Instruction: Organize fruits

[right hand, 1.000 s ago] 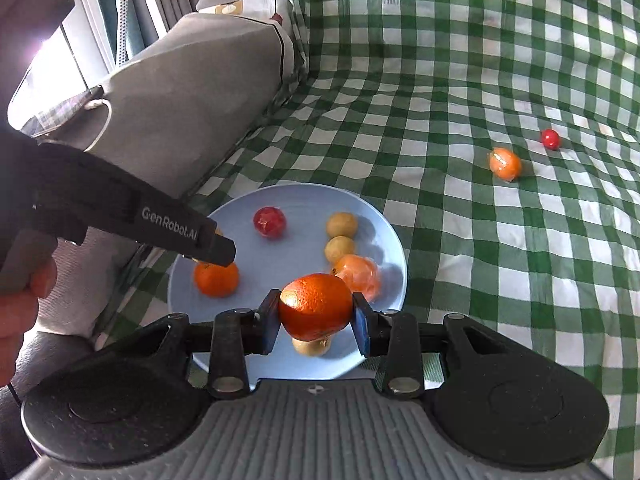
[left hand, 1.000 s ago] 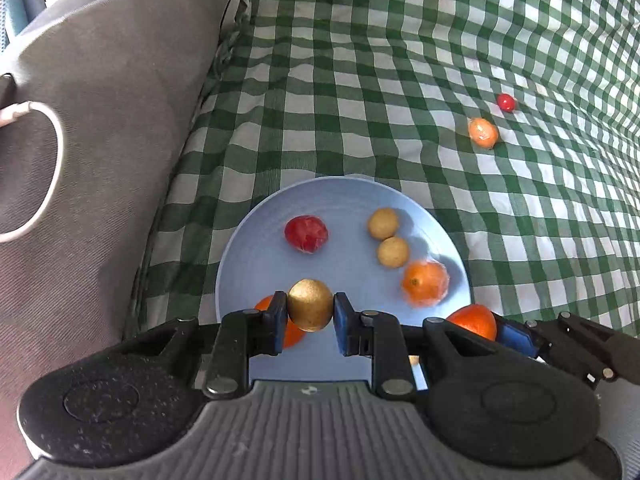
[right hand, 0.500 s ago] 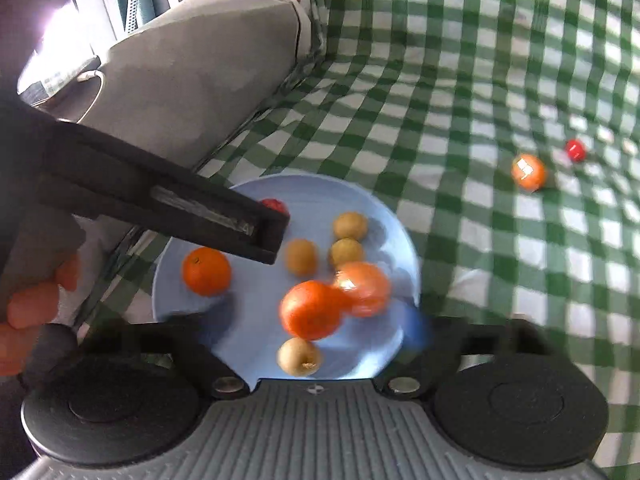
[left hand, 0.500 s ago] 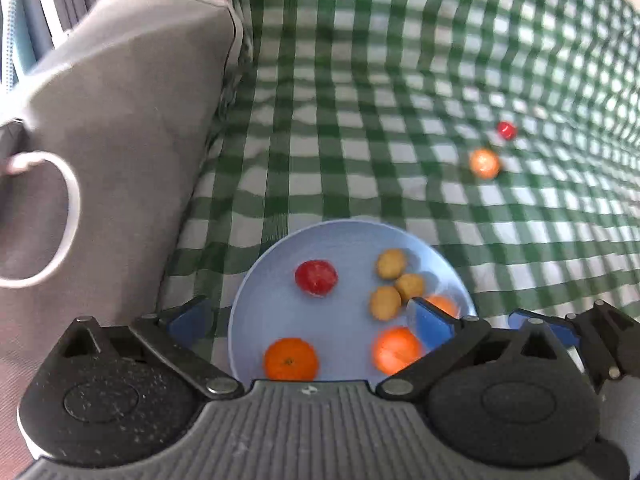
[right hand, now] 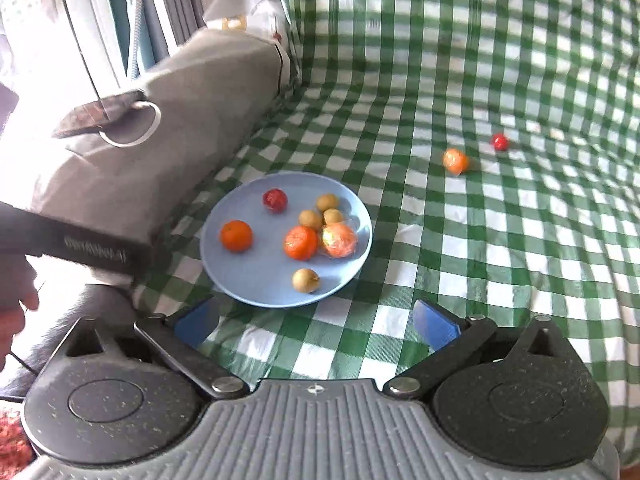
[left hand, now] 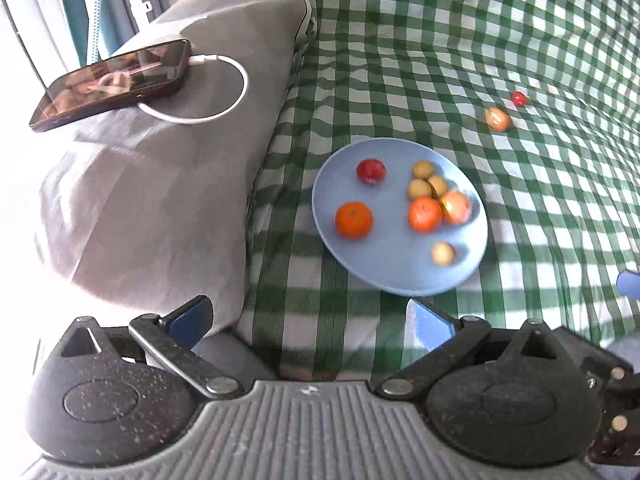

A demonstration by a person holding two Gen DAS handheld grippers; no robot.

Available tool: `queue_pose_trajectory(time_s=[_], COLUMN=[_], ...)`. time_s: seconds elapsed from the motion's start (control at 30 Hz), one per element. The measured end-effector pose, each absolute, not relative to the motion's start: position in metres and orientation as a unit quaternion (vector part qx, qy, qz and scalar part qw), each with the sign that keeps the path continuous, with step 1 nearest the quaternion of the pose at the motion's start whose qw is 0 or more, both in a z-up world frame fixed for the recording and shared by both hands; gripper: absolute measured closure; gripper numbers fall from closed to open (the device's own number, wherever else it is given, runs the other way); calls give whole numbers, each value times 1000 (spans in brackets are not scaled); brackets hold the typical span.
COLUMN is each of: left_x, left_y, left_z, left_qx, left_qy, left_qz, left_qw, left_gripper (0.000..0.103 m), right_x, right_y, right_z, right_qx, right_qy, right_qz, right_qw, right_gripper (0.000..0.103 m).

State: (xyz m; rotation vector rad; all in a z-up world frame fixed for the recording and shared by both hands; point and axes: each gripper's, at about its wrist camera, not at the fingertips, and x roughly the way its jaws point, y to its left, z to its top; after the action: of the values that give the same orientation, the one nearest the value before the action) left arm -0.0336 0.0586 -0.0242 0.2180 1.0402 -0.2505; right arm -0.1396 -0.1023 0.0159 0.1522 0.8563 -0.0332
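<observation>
A light blue plate (left hand: 384, 264) lies on the green checked cloth and holds two oranges (left hand: 353, 220), a wrapped orange fruit (left hand: 456, 207), a red fruit (left hand: 371, 171) and several small tan fruits (left hand: 443, 253). My left gripper (left hand: 308, 318) is open and empty, short of the plate's near rim. My right gripper (right hand: 316, 322) has its jaws opening with nothing between them, just before the plate (right hand: 256, 280). Farther off on the cloth lie a loose orange fruit (right hand: 455, 161) and a small red fruit (right hand: 500, 142).
A grey cushion (left hand: 160, 168) stands left of the plate, with a phone (left hand: 112, 84) and a white cable (left hand: 224, 92) on top. A hand (right hand: 12, 312) holds the left gripper's body (right hand: 100, 252) at the left edge of the right wrist view.
Both grippers opened: the left let go of a golden fruit and the right of an orange, both now on the plate. Both then pulled back and up from the plate.
</observation>
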Motion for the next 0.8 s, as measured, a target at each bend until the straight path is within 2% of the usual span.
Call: queue_pose_trajectory(time_s=[0.4,0.8], left_x=[-87,-100], left_y=[66,68], left_z=[18,33], left_qx=[97,94], left_qy=[445,428], left_qz=[-128,-138], left_qw=[881,888], left_gripper=[0,0], right_x=[-199,-215], right_y=[-81,-73], right_z=[54,64], right_qx=[74,69], right_qy=[354,334], right_qz=[-30,-34], right_qw=[932,939], right_gripper=[1,1])
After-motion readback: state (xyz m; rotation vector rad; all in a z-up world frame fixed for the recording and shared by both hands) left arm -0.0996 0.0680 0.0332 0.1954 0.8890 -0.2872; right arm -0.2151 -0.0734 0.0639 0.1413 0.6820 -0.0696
